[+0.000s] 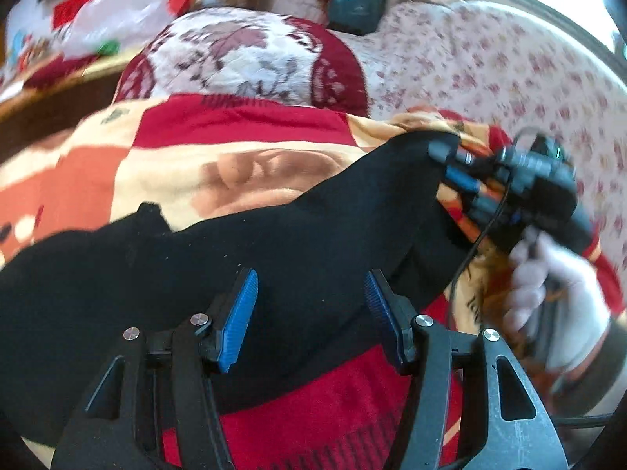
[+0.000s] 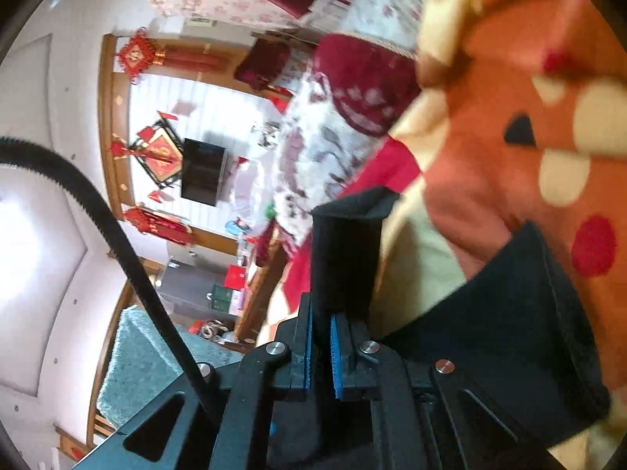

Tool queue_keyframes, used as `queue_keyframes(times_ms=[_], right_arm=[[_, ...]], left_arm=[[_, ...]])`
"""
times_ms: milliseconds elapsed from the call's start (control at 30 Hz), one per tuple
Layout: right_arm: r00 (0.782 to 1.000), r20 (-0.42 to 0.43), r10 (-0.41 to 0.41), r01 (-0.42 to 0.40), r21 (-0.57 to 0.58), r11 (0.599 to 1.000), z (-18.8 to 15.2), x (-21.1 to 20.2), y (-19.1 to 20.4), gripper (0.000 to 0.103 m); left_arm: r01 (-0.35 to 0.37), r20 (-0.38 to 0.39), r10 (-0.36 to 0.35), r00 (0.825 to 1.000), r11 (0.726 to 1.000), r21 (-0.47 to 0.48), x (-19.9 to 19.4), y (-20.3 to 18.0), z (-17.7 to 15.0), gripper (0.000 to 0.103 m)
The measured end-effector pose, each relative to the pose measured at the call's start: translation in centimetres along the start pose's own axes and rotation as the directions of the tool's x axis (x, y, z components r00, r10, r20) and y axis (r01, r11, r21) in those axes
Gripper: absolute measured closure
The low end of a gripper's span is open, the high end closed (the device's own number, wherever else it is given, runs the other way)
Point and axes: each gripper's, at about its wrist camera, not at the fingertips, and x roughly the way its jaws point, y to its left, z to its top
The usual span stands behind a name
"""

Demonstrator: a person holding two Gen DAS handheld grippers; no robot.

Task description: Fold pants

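Black pants lie across a bed blanket printed in red, orange and cream. My left gripper is open, its blue pads just above the pants near their lower edge, holding nothing. My right gripper shows at the right of the left wrist view, held by a white-gloved hand, pinching the far end of the pants. In the right wrist view my right gripper is shut on a fold of the black pants, lifted off the blanket. More black cloth hangs at the right.
A dark red and white floral pillow lies at the head of the blanket. A pink floral bedspread is to the right. A teal box sits behind. A wall with red decorations and a dark screen shows in the right wrist view.
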Motion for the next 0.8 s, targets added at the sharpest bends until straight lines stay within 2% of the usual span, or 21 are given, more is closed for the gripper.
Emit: queue_keyframes(times_ms=[67, 200, 267, 333, 433, 500, 567, 600, 700, 800], right_arm=[[1.0, 0.003, 0.012, -0.012, -0.012, 1.0, 0.2, -0.8, 0.8, 0.096], [1.0, -0.015, -0.005, 0.004, -0.022, 1.0, 0.1, -1.0, 0.8, 0.096], [1.0, -0.021, -0.01, 0.01, -0.004, 1.0, 0.0, -0.8, 0.1, 0.096], [0.997, -0.074, -0.015, 0.016, 0.018, 1.0, -0.2, -0.1, -0.9, 0.096], [0.992, -0.108, -0.072, 0.073, 0.002, 0.997, -0.4, 0.6, -1.4, 0.096], [0.99, -0.116, -0.081, 0.083, 0.017, 0.996, -0.6, 0.9, -1.9, 0.09], [0.985, -0.133, -0.111, 0.116, 0.03, 0.993, -0.7, 1.4, -2.3, 0.069], [0.98, -0.15, -0.129, 0.136, 0.036, 0.99, -0.8, 1.7, -2.5, 0.066], [0.973, -0.175, -0.15, 0.156, 0.018, 0.988, -1.2, 2.0, -2.7, 0.063], [0.976, -0.172, -0.136, 0.142, 0.025, 0.99, -1.5, 2.0, -3.0, 0.063]], left_arm=[[-0.01, 0.005, 0.01, 1.0, 0.998, 0.055, 0.2, -0.5, -0.3, 0.046], [-0.095, 0.025, 0.092, 0.995, 0.974, 0.206, 1.0, -2.0, -1.6, 0.046], [-0.112, 0.021, 0.11, 0.994, 0.959, 0.26, 1.4, -2.5, -2.1, 0.046], [-0.099, 0.019, 0.098, 0.995, 0.951, 0.294, 1.5, -2.9, -2.4, 0.046], [-0.039, -0.009, 0.044, 0.999, 0.948, 0.316, 1.9, -3.0, -2.6, 0.046], [-0.026, -0.026, 0.036, 0.999, 0.949, 0.315, 2.3, -2.9, -2.6, 0.046], [-0.025, -0.038, 0.039, 0.999, 0.95, 0.311, 2.6, -2.7, -2.5, 0.046], [-0.022, -0.042, 0.037, 0.998, 0.951, 0.308, 2.6, -2.4, -2.2, 0.046], [0.012, -0.047, 0.001, 0.999, 0.961, 0.276, 2.4, -1.4, -1.1, 0.046], [0.044, -0.071, -0.028, 0.997, 0.972, 0.23, 2.6, -0.2, 0.5, 0.046]])
